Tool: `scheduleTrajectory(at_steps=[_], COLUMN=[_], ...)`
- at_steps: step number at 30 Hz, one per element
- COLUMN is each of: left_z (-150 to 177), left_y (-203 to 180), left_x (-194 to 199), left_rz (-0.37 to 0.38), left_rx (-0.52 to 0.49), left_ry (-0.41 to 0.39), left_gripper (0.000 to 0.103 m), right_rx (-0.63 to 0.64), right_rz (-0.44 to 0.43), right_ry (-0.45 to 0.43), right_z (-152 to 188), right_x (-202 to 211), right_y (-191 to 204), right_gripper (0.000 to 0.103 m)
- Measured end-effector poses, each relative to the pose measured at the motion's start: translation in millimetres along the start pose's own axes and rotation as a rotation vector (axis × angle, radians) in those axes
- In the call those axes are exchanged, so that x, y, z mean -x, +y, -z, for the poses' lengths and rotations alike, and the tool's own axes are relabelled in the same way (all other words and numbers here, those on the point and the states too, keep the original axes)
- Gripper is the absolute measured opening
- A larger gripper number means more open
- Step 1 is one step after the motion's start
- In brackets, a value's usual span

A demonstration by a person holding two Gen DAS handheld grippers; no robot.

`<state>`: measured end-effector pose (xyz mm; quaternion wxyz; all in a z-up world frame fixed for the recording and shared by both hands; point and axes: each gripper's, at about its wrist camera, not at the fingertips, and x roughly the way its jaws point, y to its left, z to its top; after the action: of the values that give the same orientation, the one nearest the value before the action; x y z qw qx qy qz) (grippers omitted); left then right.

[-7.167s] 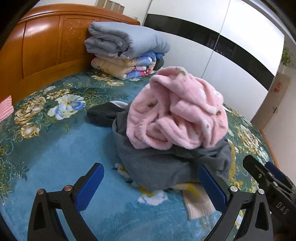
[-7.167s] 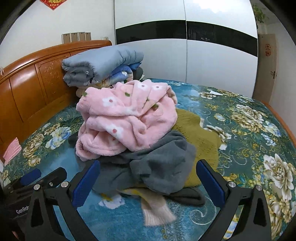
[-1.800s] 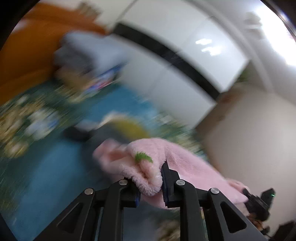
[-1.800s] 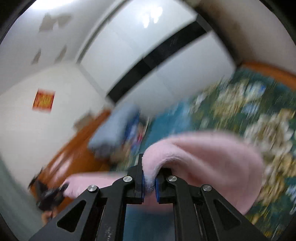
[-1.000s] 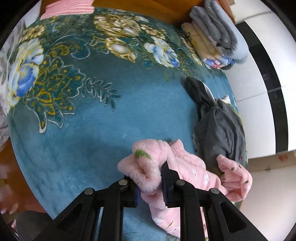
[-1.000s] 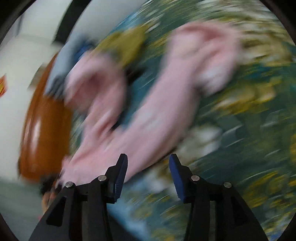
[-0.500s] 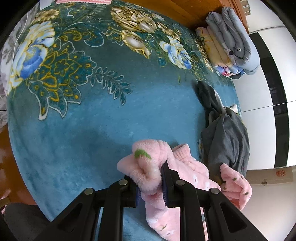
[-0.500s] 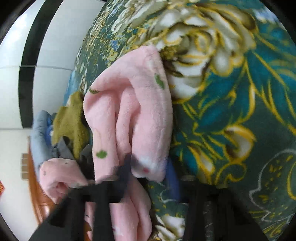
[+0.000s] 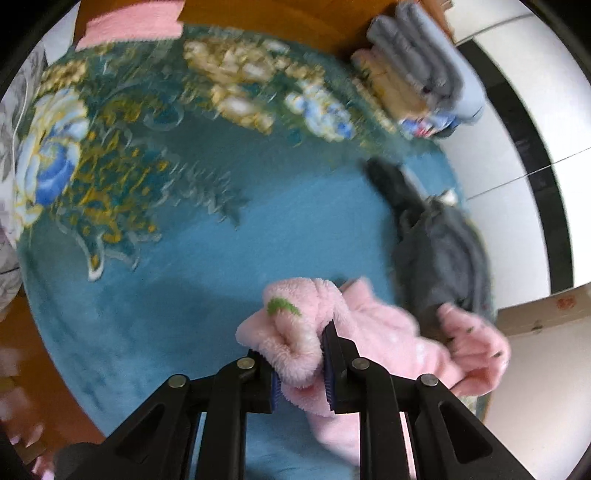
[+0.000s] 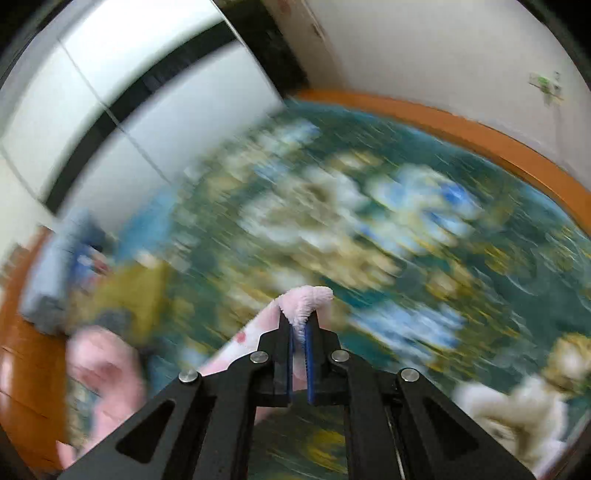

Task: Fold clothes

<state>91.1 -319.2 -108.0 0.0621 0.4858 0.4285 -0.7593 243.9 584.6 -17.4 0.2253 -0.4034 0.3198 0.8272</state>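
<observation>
A fluffy pink garment (image 9: pixel 373 339) with small green and red prints lies on the blue flowered bedspread (image 9: pixel 221 236). My left gripper (image 9: pixel 301 369) is shut on a thick bunched fold of it. My right gripper (image 10: pixel 299 350) is shut on a thin pink edge of the same garment (image 10: pixel 304 297); the rest trails off to the lower left (image 10: pixel 99 369). The right wrist view is blurred by motion.
A heap of grey clothes (image 9: pixel 439 251) lies just beyond the pink garment. An olive garment (image 10: pixel 129 291) lies near it. Folded quilts (image 9: pixel 424 74) are stacked at the wooden headboard (image 9: pixel 295 22). A white and black wardrobe (image 10: pixel 129 96) stands past the bed's far side.
My right gripper, open 1.0 s ago, has closed on an edge of the pink garment and is swinging fast. My left gripper keeps its hold and has shifted slightly.
</observation>
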Motion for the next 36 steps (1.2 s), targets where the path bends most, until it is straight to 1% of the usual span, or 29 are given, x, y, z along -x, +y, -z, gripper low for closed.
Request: scheduleTrajectory(at_steps=[1,2,3,5,6,9,12,14,16,18,20,23,24,26,27,28,29,30,31,33,35,36], left_z=[1.4,2.7,3.9,4.3,4.6,5.3,6.1,6.6,7.1,7.7,9.1,9.8,9.6,7.8,7.4,7.0,6.9,7.6,8.0,10.5,12.7,12.6], left_y=[4.1,8.2,11.5,13.2,14.0,16.4,18.9,20.5,22.2,24.6,33.5,34.1,33.0,27.1,25.2,23.3,21.7,21.6,22.0,23.9,25.9,27.3], left_x=[-1.9,-3.8,-5.1,-3.9,-3.3,-1.6,0.2,1.3,2.5,2.9,-3.0,-6.6,-6.9,-5.0,-3.3,-1.7,-0.3,0.1,0.3,2.1,3.9,5.0], left_rz=[-0.007,-0.013,-0.02,-0.034,-0.041,-0.063,-0.084,-0.099,-0.113,-0.127,-0.134,-0.106,-0.094,-0.071,-0.063,-0.054,-0.045,-0.035,-0.037,-0.055,-0.075,-0.097], left_rx=[-0.003,-0.006,-0.009,-0.016,-0.019,-0.029,-0.038,-0.045,-0.051,-0.056,-0.047,-0.056,-0.065,-0.105,-0.125,-0.145,-0.165,-0.182,-0.19,-0.191,-0.191,-0.185], left_ry=[0.007,0.014,0.019,0.014,0.012,0.004,-0.004,-0.009,-0.014,-0.017,0.0,0.022,0.028,0.042,0.05,0.058,0.068,0.085,0.096,0.111,0.121,0.111], left_gripper=[0.019,0.019,0.019,0.019,0.019,0.019,0.019,0.019,0.019,0.019,0.019,0.019,0.019,0.021,0.025,0.025,0.025,0.031,0.035,0.037,0.049,0.056], right_rx=[-0.013,-0.031,-0.061,-0.127,-0.139,-0.139,-0.082,-0.023,-0.002,-0.03,-0.062,-0.089,-0.084,-0.059,-0.035,-0.01,0.014,0.038,0.063,0.118,0.209,0.258], right_rz=[0.057,0.091,0.112,0.134,0.134,0.127,0.097,0.095,0.116,0.137,0.151,0.148,0.15,0.155,0.167,0.179,0.191,0.203,0.215,0.249,0.291,0.285], right_ry=[0.072,0.125,0.165,0.215,0.223,0.21,0.164,0.15,0.17,0.217,0.254,0.254,0.249,0.241,0.234,0.227,0.22,0.213,0.206,0.181,0.115,0.085], right_z=[13.0,26.1,41.9,66.8,68.5,68.0,52.8,51.0,62.0,79.2,95.4,104.1,103.2,99.1,95.3,91.5,87.7,83.9,80.1,71.3,58.4,52.3], right_x=[-14.4,-25.5,-34.1,-41.0,-39.2,-29.5,-13.2,-4.2,-4.5,-11.5,-18.2,-21.3,-20.4,-17.5,-14.5,-11.4,-8.3,-5.2,-2.2,5.0,13.6,14.5], right_y=[-15.1,-27.1,-41.7,-66.7,-70.5,-71.0,-55.9,-48.6,-56.0,-71.1,-83.9,-85.2,-81.5,-71.2,-64.5,-57.8,-51.1,-44.4,-37.7,-21.6,9.9,31.7], right_gripper=[0.005,0.005,0.005,0.005,0.005,0.005,0.005,0.005,0.005,0.005,0.005,0.006,0.009,0.009,0.02,0.04,0.049,0.055,0.055,0.055,0.055,0.055])
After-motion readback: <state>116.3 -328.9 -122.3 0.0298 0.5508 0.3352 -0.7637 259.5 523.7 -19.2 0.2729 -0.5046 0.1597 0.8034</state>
